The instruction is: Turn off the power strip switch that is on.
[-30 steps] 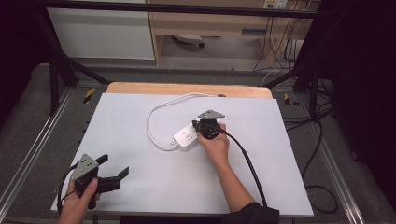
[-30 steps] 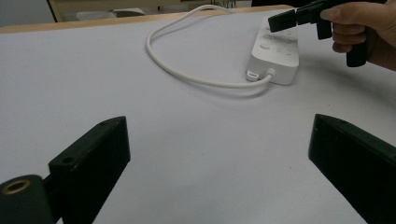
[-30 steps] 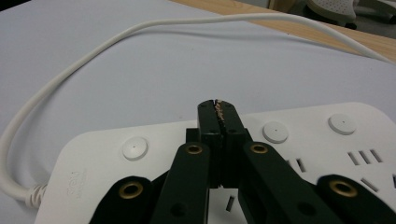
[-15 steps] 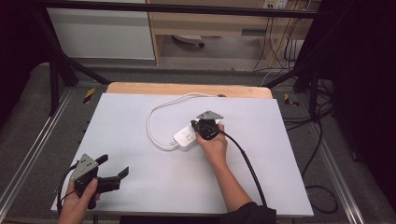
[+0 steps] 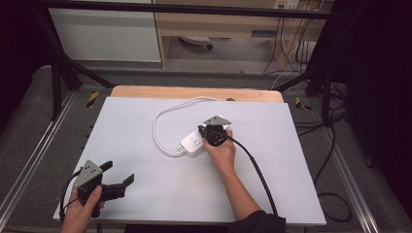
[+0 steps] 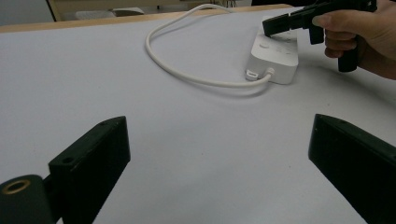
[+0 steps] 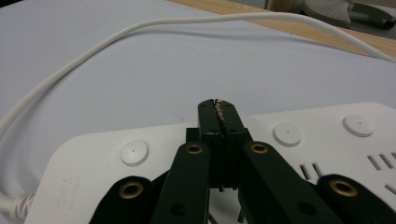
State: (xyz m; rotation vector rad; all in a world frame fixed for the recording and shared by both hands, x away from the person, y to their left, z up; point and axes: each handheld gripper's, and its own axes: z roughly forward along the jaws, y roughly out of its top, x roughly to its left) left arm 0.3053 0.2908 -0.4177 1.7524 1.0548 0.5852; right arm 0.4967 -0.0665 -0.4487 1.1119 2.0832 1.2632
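At the left of the high view, the left gripper (image 5: 119, 183) rested low near the front edge of the table (image 5: 145, 204), held in the person's left hand (image 5: 82, 208). Its fingers (image 6: 88, 163) stood wide apart with nothing between them, pointed across the bare white surface toward the work and well apart from it. It appeared to be waiting, with no part in the step.

Nearer the middle of the table lay the white power strip (image 5: 193, 143), flat, its white cord (image 5: 158, 121) looping away to the left and back toward the far wooden edge. Round buttons (image 7: 134, 152) sat in a row along its top beside the slotted sockets.

Over the strip's right end, the right gripper (image 5: 210, 134) was held in the person's right hand (image 5: 221, 153). Its fingers (image 7: 218, 122) were pressed together with nothing clamped between them, the joined tips set above the strip's top face, between two of the round buttons. Whether the tips touched the plastic could not be told.

The step in hand looked like pressing a switch on the strip with the closed tips. The next move would call for shifting the tips sideways onto one button, then a short, straight push down, gentle enough that the light strip did not slide or tilt on the smooth table.
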